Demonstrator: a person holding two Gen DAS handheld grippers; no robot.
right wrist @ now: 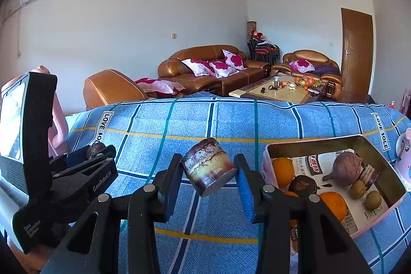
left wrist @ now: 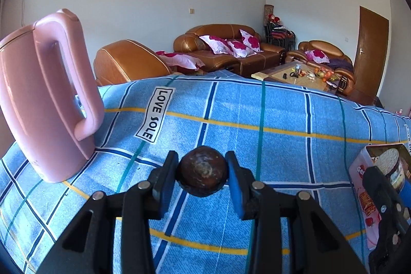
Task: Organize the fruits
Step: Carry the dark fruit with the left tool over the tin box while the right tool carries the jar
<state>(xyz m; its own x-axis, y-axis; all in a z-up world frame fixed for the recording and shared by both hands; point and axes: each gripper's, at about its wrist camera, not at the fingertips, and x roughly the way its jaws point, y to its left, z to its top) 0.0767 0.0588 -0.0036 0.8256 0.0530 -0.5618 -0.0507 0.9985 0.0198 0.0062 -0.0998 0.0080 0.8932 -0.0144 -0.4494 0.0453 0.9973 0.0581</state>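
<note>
**Both tongs clamped on items above the blue checked cloth**

Left wrist view: the left gripper (left wrist: 202, 175) has its two black jaws pressed against a dark brown round fruit (left wrist: 203, 173), holding it above the blue checked tablecloth (left wrist: 231, 107). A pink kettle (left wrist: 48, 99) stands on the cloth to the left. At the far right edge, part of the pink tin box (left wrist: 359, 171) shows behind the other tool.

Right wrist view: the right gripper (right wrist: 208, 171) is clamped on a tilted brown-and-cream cylinder (right wrist: 209, 170) — what it is cannot be told. Just to the right, the open pink tin box (right wrist: 269, 153) rests on the cloth and holds oranges (right wrist: 282, 170), a purple bulb-shaped fruit (right wrist: 345, 167), a dark round fruit (right wrist: 303, 185) and two small green-brown fruits (right wrist: 372, 199). The left gripper (right wrist: 96, 147) appears at the left, closed on its dark fruit.
</note>
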